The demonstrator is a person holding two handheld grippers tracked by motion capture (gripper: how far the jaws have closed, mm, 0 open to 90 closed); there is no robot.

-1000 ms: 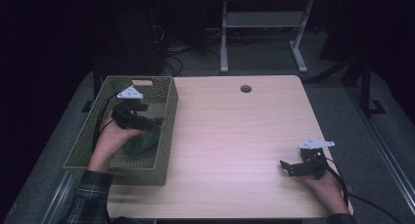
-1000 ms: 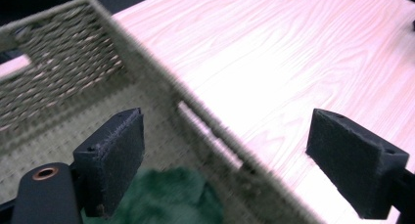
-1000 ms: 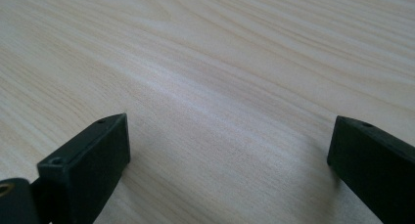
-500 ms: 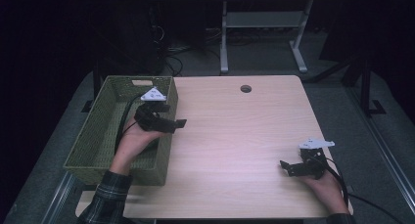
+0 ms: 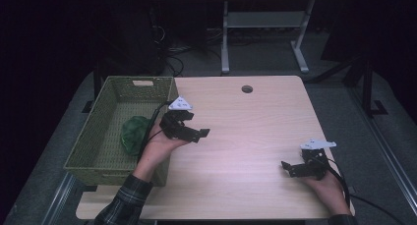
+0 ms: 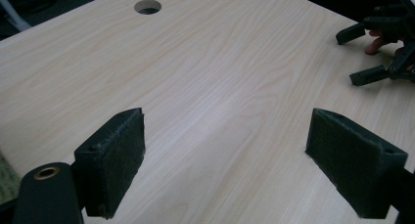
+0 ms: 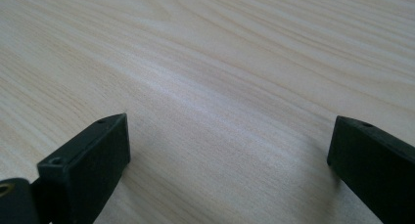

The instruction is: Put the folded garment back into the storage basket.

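A green woven basket [image 5: 93,136] stands at the table's left edge, with a dark green rounded thing [image 5: 134,133] lying inside it. My left gripper [image 5: 199,133] hovers over the table just right of the basket, open and empty; in the left gripper view [image 6: 227,160] its jaws stand wide apart over bare wood. My right gripper [image 5: 287,168] rests near the front right of the table, open, with nothing between its jaws [image 7: 225,170]. It also appears far off in the left gripper view, the right gripper [image 6: 362,55].
The light wooden table [image 5: 246,131] has a round cable hole [image 5: 247,89] near its far edge. A metal stand [image 5: 265,33] and cables sit on the dark floor beyond. Grey floor borders the table on both sides.
My left gripper has come out of the basket and moved right over the table, leaving the green thing inside the basket. The right gripper has stayed put.
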